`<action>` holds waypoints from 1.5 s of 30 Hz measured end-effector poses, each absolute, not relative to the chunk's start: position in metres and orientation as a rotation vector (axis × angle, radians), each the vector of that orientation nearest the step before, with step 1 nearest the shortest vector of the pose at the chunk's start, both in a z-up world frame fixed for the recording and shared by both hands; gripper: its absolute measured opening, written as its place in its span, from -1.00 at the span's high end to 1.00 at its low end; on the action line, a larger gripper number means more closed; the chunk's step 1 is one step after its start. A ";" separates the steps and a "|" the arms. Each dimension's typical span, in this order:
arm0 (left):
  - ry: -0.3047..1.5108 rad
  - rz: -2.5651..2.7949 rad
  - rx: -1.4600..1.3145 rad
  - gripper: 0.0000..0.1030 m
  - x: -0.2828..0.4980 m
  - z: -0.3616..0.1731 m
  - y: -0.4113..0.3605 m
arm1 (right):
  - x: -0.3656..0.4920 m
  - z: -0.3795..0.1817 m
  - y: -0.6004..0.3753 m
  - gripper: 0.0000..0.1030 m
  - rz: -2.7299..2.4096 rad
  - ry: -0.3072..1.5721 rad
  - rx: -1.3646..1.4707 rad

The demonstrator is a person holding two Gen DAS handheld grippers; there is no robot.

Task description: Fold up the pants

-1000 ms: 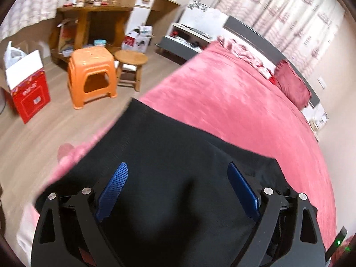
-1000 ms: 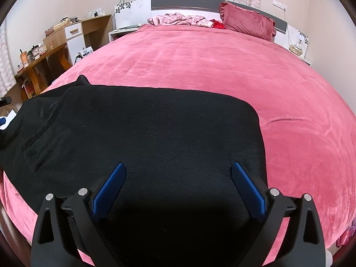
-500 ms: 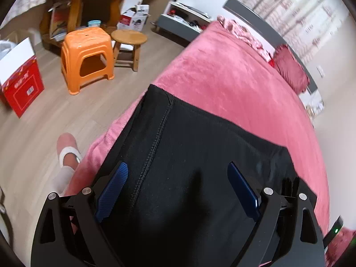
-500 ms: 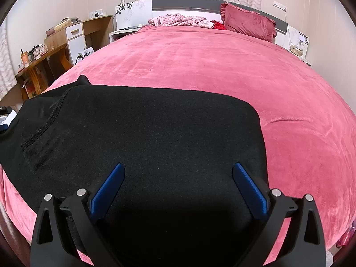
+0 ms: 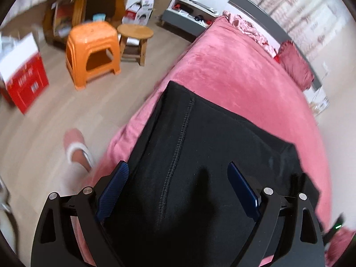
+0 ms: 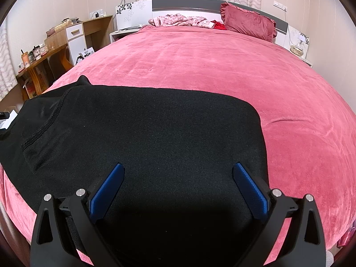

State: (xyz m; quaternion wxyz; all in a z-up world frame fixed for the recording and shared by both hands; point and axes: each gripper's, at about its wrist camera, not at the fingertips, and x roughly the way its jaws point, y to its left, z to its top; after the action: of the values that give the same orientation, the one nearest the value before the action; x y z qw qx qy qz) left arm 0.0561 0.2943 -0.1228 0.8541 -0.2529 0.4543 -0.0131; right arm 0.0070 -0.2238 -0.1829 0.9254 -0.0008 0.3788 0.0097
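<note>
I am holding both grippers, left (image 5: 178, 178) and right (image 6: 178, 179), wide open and empty over black knit pants (image 6: 144, 133) lying on the plush pink bed (image 6: 222, 66); an orange stool (image 5: 93, 51) is standing nearby.

You have one pair of black pants (image 6: 144, 138) on one bed (image 6: 222, 66), two stools (image 5: 93, 51), one red box (image 5: 24, 77), one pillow (image 6: 247, 24).

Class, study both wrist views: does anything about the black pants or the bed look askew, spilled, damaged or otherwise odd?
Nothing spilled or damaged. The black pants lie flat on the pink bedspread, but their left end reaches the bed's edge, and one corner pokes up unevenly. Crumpled pink clothing sits by the headboard. Both grippers hover open.
</note>
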 end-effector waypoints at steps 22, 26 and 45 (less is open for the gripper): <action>1.039 -0.040 -0.329 -0.02 0.062 -0.139 0.282 | 0.008 -0.183 -0.223 -0.94 0.021 0.775 -0.003; 1.013 -0.017 -0.355 0.50 0.059 -0.133 0.288 | 0.008 -0.183 -0.222 -0.95 0.021 0.775 -0.003; 1.009 -0.006 -0.298 0.00 0.065 -0.141 0.281 | 0.008 -0.184 -0.220 -0.95 0.019 0.774 -0.005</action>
State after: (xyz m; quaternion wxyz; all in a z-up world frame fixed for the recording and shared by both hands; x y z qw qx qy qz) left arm 0.0646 0.2813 -0.1414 0.8648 -0.1424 0.4814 -0.0028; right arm 0.0083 -0.2197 -0.1835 0.9260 -0.0024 0.3773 0.0094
